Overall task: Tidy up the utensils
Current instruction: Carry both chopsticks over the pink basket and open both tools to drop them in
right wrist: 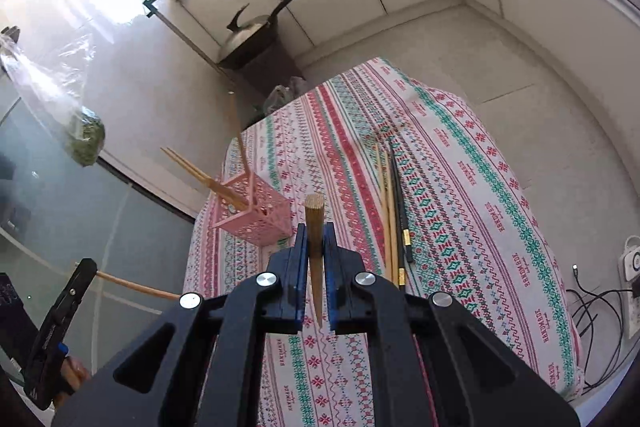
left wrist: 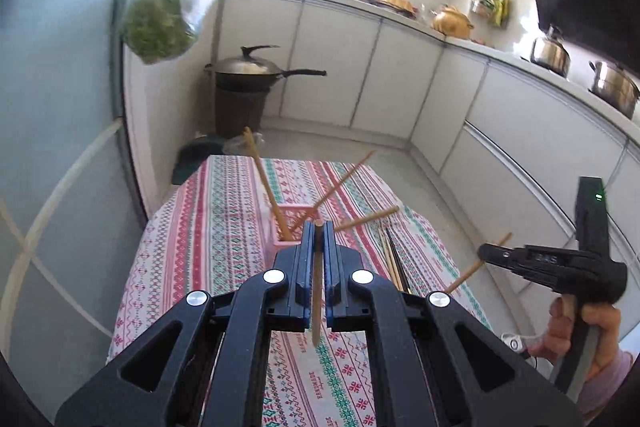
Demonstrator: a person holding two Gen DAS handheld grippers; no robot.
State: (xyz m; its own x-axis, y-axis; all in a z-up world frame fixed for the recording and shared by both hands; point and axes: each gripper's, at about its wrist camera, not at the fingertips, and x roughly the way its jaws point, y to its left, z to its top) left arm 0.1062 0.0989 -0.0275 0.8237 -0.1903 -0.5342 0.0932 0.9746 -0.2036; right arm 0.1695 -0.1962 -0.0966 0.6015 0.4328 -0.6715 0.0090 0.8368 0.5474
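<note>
Left gripper (left wrist: 318, 227) clamping chopstick (left wrist: 317, 291), pink basket (right wrist: 256, 215) holding chopsticks (right wrist: 192, 169)

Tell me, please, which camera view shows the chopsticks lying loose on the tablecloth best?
The right wrist view: there the loose chopsticks lie in full length beside the pink basket, pale ones next to a dark one. In the left wrist view the left gripper hides most of them.

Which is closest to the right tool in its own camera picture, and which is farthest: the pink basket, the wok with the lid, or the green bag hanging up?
From the right tool, shut on a wooden chopstick:
1. Pink basket, just left on the tablecloth.
2. Green bag, hanging far left.
3. Wok with lid, on a bin beyond the table's far end.
</note>
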